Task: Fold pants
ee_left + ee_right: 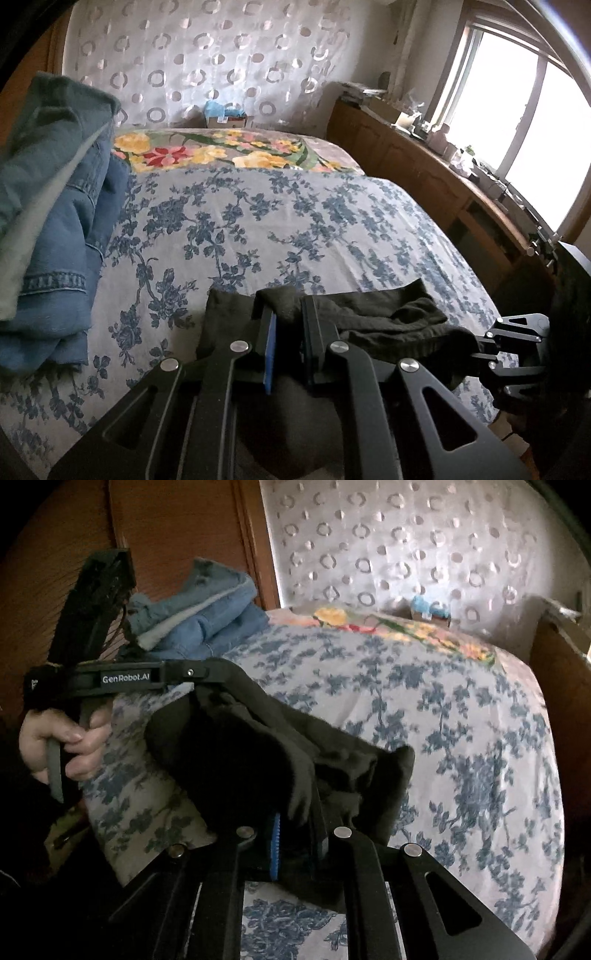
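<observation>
Early in the fold: dark pants (388, 317) lifted in a bunch over the near edge of the floral bed (258, 221), pinched by left gripper (286, 325) and right gripper (299, 834) alike, nothing yet laid flat or creased.

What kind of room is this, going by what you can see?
Most likely a bedroom in a home: a bed with a floral bedspread fills the view, folded jeans lie on it, and a wooden cabinet runs under the window.
</observation>
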Tool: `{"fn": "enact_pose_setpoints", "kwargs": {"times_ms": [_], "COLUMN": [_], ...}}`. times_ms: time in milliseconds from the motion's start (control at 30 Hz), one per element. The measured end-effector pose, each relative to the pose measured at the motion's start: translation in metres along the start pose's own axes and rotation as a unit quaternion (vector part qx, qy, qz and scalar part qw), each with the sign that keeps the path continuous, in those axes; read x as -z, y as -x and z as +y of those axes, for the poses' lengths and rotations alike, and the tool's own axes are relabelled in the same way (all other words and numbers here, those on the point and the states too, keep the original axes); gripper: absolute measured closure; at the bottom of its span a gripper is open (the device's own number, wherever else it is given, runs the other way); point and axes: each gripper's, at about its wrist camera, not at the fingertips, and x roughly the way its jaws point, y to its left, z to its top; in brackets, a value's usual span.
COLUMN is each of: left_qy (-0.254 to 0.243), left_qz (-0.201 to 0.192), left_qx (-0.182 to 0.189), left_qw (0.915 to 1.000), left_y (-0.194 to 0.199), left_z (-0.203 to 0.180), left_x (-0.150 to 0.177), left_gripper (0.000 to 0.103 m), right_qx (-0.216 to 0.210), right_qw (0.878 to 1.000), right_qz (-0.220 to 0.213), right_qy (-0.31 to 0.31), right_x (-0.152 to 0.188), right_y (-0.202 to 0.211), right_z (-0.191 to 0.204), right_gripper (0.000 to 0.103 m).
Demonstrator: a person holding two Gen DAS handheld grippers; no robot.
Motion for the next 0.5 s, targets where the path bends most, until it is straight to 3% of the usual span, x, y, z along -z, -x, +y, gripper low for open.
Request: {"fn": "enact_pose_setpoints", "kwargs": {"times_ms": [100,300,500], "left_qy": [-0.002,-0.014,-0.011], "left_qz": [0.004,0.008,0.016], "left_qx": [0.003,-0.003,-0.004], "left_qw": [1.0,0.9999,0.9998], "left_y": [-0.003,-0.002,-0.01], "left_z": [0.002,0.002,0.006], "left_x": [0.003,0.011,0.01], "left_gripper": [0.09,0.09,0.09], "right_qx": [0.008,0.006,0.037], "right_qw": [1.0,0.999,0.998], "right_qz": [0.005,-0.032,-0.031], "right_qy": [-0.012,-0.028,-0.034], "right_x": [-0.004,-0.005,-0.005], "right_y": [-0.002,0.027,0.02], "right_z": [-0.01,-0.025,-0.044], "right_gripper": [0.087,0.075,0.072]}}
